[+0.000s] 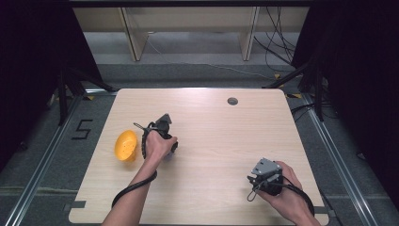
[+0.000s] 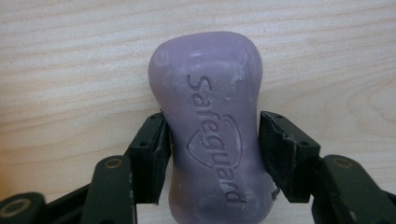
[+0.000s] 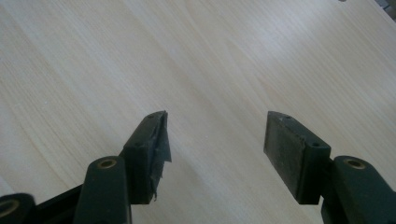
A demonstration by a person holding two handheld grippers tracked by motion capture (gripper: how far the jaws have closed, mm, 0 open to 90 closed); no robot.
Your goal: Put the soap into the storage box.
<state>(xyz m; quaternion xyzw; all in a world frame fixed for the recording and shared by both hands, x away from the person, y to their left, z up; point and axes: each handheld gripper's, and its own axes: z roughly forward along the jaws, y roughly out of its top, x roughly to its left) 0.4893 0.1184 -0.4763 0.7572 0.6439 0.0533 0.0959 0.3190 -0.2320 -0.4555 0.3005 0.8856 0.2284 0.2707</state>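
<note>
One lilac soap bar [image 2: 212,135], waxy and matt with a chalky bloom along its edges, lies flat on my pale wood-grain counter [image 2: 70,70]. It is a rounded slab pinched in at the waist, with "Safeguard" and a shield outline pressed into its upper face. In the left gripper view its long axis runs straight away from me along the line of the jaws, the lettering reading down towards the near end. My left tool [image 2: 212,154] is clamped on that waist: both black rubber pads [image 2: 159,149] press against the bar's sides, the bar's far end standing out well beyond them. In the high view my left hand [image 1: 157,143] sits over the spot, left of the counter's middle. Just beside it, towards the left edge, rests a glossy orange plastic bowl-shaped dish [image 1: 126,145]. My right tool [image 3: 215,149] is well apart, near the right front corner, its jaws spread wide over bare wood, one pad's facing torn and ragged.
</note>
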